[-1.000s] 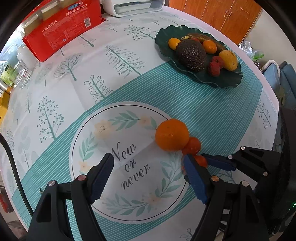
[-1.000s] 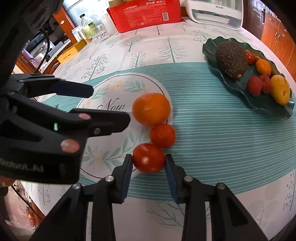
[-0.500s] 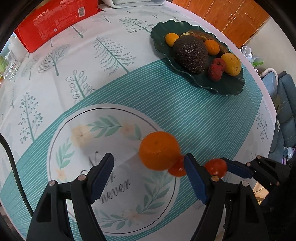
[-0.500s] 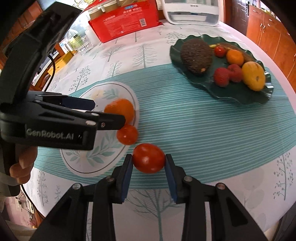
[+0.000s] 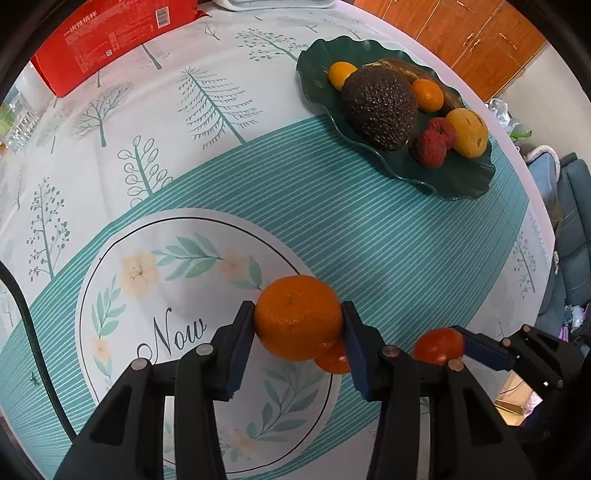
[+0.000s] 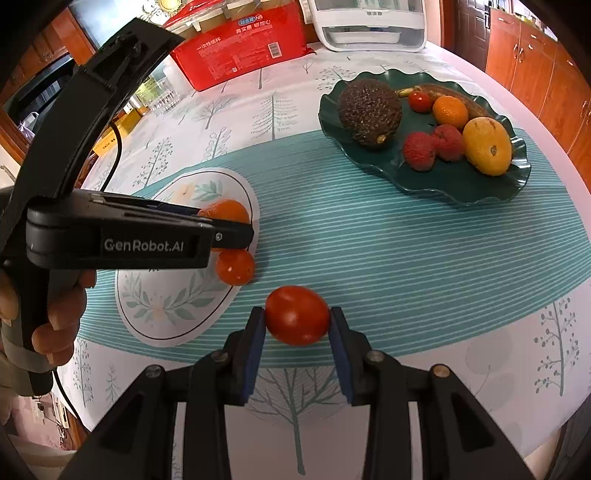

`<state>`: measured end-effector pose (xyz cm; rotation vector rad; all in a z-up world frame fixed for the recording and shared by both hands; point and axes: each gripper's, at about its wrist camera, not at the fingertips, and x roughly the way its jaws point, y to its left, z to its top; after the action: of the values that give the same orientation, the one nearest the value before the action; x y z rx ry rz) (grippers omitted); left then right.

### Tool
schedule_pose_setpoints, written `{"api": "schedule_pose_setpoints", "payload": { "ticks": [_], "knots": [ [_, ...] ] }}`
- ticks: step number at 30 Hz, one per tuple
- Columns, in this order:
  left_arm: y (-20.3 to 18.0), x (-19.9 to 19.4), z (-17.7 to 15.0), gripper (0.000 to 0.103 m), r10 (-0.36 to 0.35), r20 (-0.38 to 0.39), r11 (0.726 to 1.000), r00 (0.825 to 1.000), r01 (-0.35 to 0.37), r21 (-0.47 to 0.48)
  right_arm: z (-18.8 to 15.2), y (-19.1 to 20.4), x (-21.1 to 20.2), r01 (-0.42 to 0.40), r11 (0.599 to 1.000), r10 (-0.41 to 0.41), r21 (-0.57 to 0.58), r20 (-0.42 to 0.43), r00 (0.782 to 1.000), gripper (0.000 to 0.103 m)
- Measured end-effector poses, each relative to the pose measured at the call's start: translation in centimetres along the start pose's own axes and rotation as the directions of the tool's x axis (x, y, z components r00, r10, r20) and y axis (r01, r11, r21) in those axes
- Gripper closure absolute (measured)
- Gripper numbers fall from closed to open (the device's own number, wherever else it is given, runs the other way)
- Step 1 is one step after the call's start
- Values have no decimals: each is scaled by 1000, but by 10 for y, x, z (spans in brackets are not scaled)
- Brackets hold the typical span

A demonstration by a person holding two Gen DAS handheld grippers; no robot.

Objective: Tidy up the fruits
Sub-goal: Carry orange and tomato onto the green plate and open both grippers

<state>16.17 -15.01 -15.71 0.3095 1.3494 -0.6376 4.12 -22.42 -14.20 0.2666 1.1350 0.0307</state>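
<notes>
An orange (image 5: 298, 323) lies on the white medallion of the tablecloth. My left gripper (image 5: 298, 314) points down around it; its jaws are closing and both blue pads touch the orange's sides. A small red tomato (image 5: 332, 360) rests against the orange, half hidden beneath it. My right gripper (image 6: 297, 321) is shut on a larger red tomato (image 6: 297, 319), held just above the striped cloth. At the back right, a dark green plate (image 6: 461, 188) carries an avocado (image 6: 369, 110), lychees, a yellow fruit, small oranges and a cherry tomato.
A red carton (image 5: 110, 37) and a white appliance (image 6: 369, 26) stand at the table's far edge. A person's hand (image 6: 55, 321) grips the left gripper's handle, with a black cable (image 5: 22, 314) trailing from it. Wooden cabinets stand beyond the table on the right.
My left gripper came down over the orange and its wide jaws closed onto it. My right gripper carried its tomato away from the orange and the small tomato.
</notes>
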Motion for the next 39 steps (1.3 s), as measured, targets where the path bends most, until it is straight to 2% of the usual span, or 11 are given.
{"api": "schedule_pose_setpoints", "payload": {
  "ticks": [6,11,20,25,29,34,39],
  "knots": [
    [-13,-9,-10,59,31,24,999,999,-31,7,1,0,-8,-12,1000,13,-16,14,1000,68],
    [-19,-37,-19,59,48,73,999,996,-49,15,5,-4,-22,-18,999,20,-32,35,999,68],
    [-50,-100,2,59,30,202,999,979,-36,27,33,-29,-64,-22,999,27,-50,107,994,68],
    [-70,-123,28,59,19,257,998,966,-34,51,68,-53,-95,14,997,0,-78,170,985,68],
    [-85,-133,61,59,33,295,996,955,-55,64,103,-75,-114,38,995,-17,-91,222,975,68],
    [-89,-136,106,59,67,329,996,942,-85,41,142,-100,-119,66,992,-36,-103,267,963,68],
    [-82,-119,150,59,82,305,997,949,-82,-11,166,-119,-100,69,991,-38,-115,254,967,68]
  ]
}}
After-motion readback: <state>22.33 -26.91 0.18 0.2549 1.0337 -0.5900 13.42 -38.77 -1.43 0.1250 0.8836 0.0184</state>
